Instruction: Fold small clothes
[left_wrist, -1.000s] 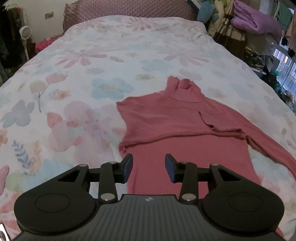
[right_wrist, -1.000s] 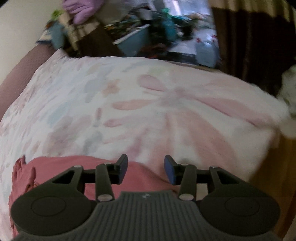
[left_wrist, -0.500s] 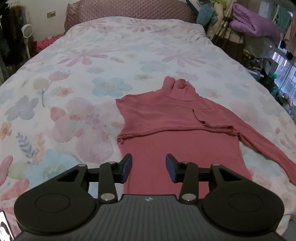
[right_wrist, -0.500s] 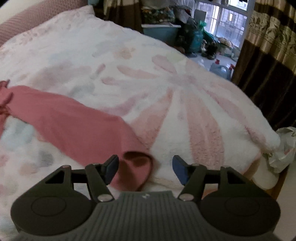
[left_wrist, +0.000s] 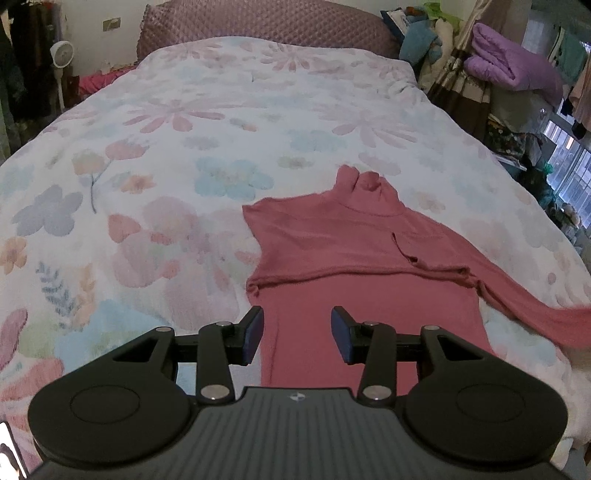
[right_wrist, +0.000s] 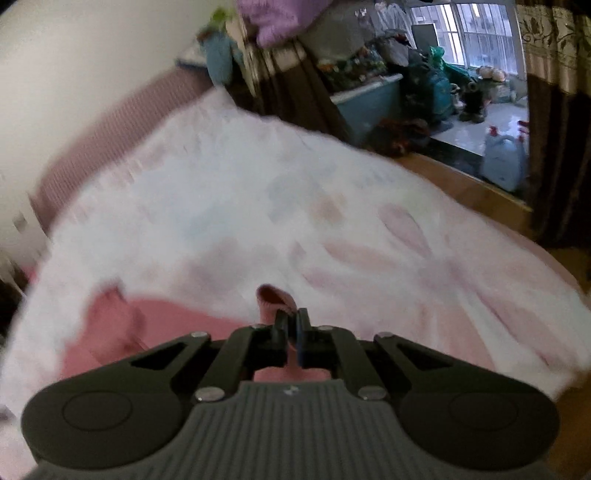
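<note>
A pink turtleneck sweater (left_wrist: 354, 258) lies flat on the floral bedspread (left_wrist: 184, 155), its collar pointing away, one sleeve folded across the chest. The other sleeve (left_wrist: 535, 314) stretches off to the right and lifts at its blurred end. My left gripper (left_wrist: 297, 334) hovers open above the sweater's lower body, nothing between its fingers. In the right wrist view my right gripper (right_wrist: 291, 332) is shut on the cuff of that sleeve (right_wrist: 275, 301), which sticks up past the pads. The rest of the sweater (right_wrist: 122, 332) lies to the left, blurred.
A quilted mauve headboard (left_wrist: 266, 22) ends the bed at the far side. Piled clothes, a purple blanket (left_wrist: 513, 62) and curtains crowd the right side. A window, storage boxes and a water jug (right_wrist: 504, 162) stand past the bed's right edge.
My right gripper closed on the sleeve cuff that lay between its open jaws and lifted it, rolling as it rose. My left gripper rose slightly and stayed open.
</note>
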